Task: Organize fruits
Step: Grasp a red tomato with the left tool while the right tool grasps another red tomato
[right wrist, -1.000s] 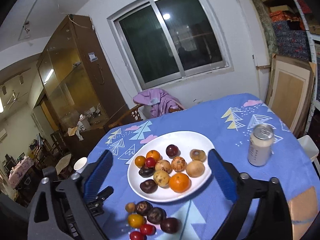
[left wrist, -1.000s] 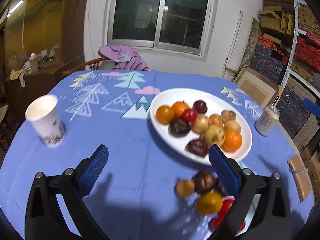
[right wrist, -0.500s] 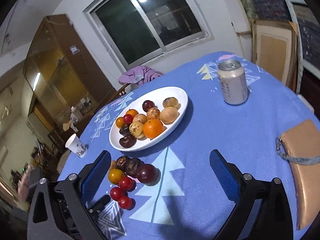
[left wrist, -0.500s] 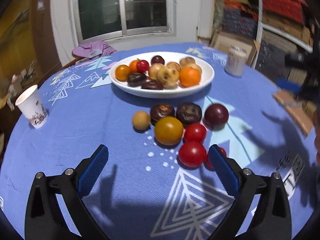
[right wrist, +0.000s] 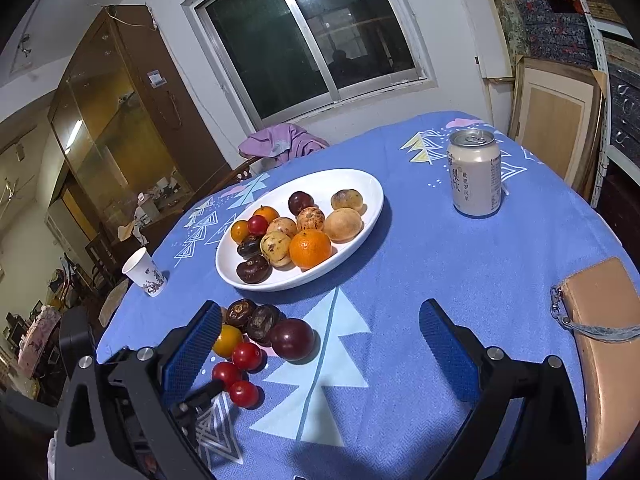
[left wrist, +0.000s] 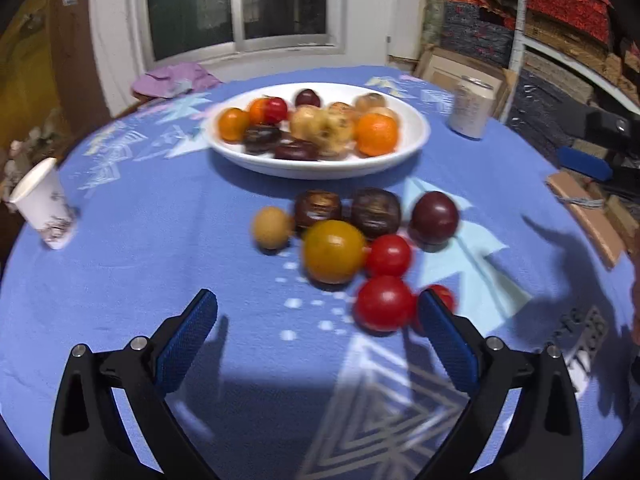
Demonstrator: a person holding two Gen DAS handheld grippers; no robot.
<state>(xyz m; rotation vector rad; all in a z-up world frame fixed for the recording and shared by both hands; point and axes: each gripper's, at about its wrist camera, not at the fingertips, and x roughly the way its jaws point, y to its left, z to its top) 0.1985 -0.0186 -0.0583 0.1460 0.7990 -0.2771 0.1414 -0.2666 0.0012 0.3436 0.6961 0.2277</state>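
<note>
A white oval plate [left wrist: 416, 136] [right wrist: 372, 204] holds several fruits, among them an orange [right wrist: 310, 248]. In front of it a loose cluster lies on the blue tablecloth: a yellow-orange fruit [left wrist: 334, 257], red tomatoes [left wrist: 385, 308] [right wrist: 247, 356], two dark brown fruits [left wrist: 376, 212], a dark purple plum [left wrist: 435, 218] [right wrist: 292, 339] and a small tan fruit [left wrist: 271, 227]. My left gripper [left wrist: 318, 344] is open, low over the cloth just short of the cluster, nothing between its fingers. My right gripper [right wrist: 320, 356] is open, with the cluster beside its left finger.
A drink can [right wrist: 474, 172] [left wrist: 470, 110] stands right of the plate. A paper cup [left wrist: 42, 204] [right wrist: 144, 272] stands at the table's left edge. A tan pouch [right wrist: 608, 340] lies at the right edge. A chair with purple cloth [right wrist: 280, 144] stands behind the table.
The left gripper swung from the plate toward the loose cluster and moved closer to it. The right gripper dropped lower and nearer the table. Both stayed open.
</note>
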